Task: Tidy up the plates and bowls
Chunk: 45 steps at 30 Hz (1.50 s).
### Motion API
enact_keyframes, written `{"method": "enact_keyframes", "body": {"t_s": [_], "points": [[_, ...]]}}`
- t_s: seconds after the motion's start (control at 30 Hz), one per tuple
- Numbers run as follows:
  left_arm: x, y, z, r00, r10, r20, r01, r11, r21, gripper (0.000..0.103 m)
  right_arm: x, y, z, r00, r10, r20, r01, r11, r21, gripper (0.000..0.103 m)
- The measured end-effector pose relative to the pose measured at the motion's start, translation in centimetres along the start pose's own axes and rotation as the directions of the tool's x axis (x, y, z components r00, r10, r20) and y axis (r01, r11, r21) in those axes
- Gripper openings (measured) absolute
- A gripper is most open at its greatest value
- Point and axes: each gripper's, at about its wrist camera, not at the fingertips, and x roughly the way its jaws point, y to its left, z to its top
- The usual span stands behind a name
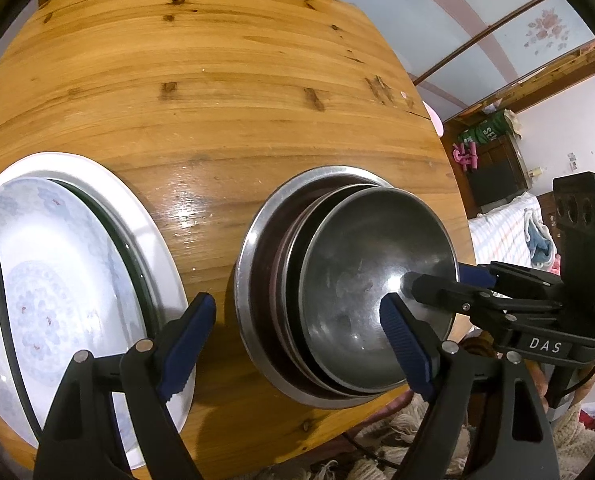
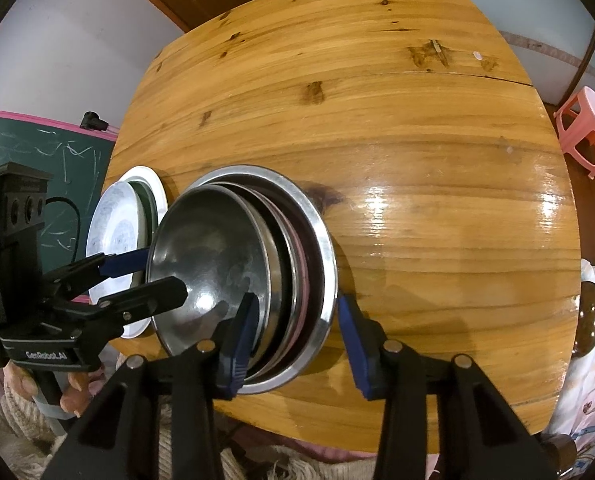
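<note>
Steel bowls [image 1: 353, 292] sit nested on the wooden surface [image 1: 201, 92], porcelain plates [image 1: 57, 280] stacked just left; sorting looks nearly done, both grippers, left [image 1: 297, 340] and right [image 2: 293, 320], with jaws spread, gripping nothing

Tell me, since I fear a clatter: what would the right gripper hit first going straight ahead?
Probably the bowl stack, at its near rims: the open right gripper straddles them, one finger inside, one outside.

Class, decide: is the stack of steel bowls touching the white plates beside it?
Apart. The left wrist view shows bare table between the steel bowls and the white plates.
</note>
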Motion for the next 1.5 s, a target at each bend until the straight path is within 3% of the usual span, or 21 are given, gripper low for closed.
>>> {"method": "enact_keyframes", "body": {"t_s": [0.3, 0.37, 0.8, 1.17, 1.5], "points": [[0.36, 0.09, -0.06, 1.0, -0.01, -0.015, 0.009, 1.0, -0.003, 0.069, 0.12, -0.12, -0.08, 1.0, 0.012, -0.004, -0.012, 1.0, 0.012, 0.039], [0.46, 0.05, -0.14, 1.0, -0.012, -0.021, 0.012, 1.0, -0.003, 0.062, 0.11, -0.11, -0.09, 1.0, 0.011, -0.004, -0.011, 1.0, 0.011, 0.039], [0.59, 0.0, -0.12, 1.0, -0.009, -0.028, 0.009, 1.0, -0.001, 0.054, 0.21, -0.32, 0.0, 1.0, 0.005, -0.011, -0.004, 1.0, 0.019, 0.032], [0.56, 0.18, -0.29, 0.998, 0.023, -0.051, -0.023, 1.0, -0.001, 0.048, 0.68, 0.23, 0.13, 0.999, -0.034, -0.038, 0.034, 0.999, 0.001, 0.032], [0.56, 0.34, -0.19, 0.998, 0.012, -0.058, -0.012, 1.0, -0.004, 0.043, 0.75, 0.0, 0.17, 0.998, -0.014, -0.056, 0.015, 1.0, 0.025, 0.032]]}}
